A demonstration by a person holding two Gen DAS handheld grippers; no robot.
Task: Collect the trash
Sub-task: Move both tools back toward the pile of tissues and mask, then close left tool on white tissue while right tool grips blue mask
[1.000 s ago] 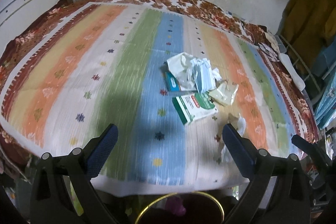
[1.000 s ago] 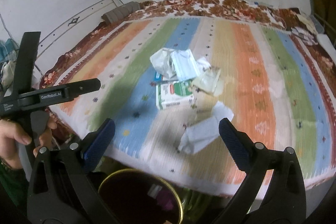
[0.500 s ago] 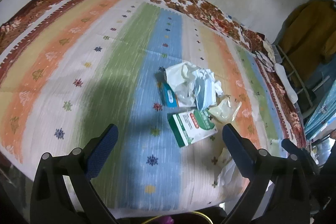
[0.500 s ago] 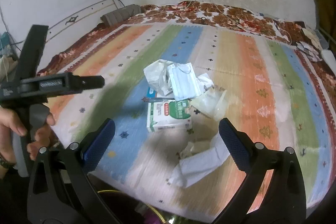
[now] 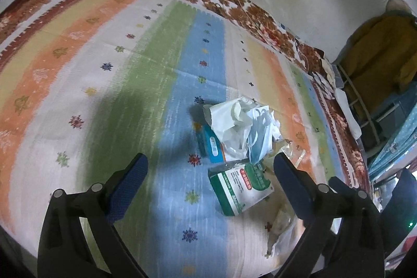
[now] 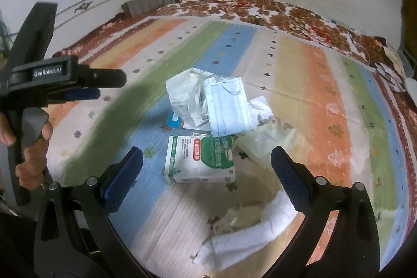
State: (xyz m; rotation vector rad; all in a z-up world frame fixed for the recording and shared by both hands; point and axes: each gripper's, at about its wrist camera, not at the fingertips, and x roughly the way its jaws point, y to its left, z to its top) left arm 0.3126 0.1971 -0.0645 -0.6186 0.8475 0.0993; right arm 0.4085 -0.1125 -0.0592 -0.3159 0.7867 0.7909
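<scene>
I see the trash heaped mid-bed: a green-white box (image 6: pixel 200 159) lying flat nearest, a pale-blue mask (image 6: pixel 226 107) over a crumpled white bag (image 6: pixel 183 93) behind, and a white tissue (image 6: pixel 250 236) near right.

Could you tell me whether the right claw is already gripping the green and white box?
No, the right claw is wide open above the green and white box, its pads well apart and holding nothing.
</scene>
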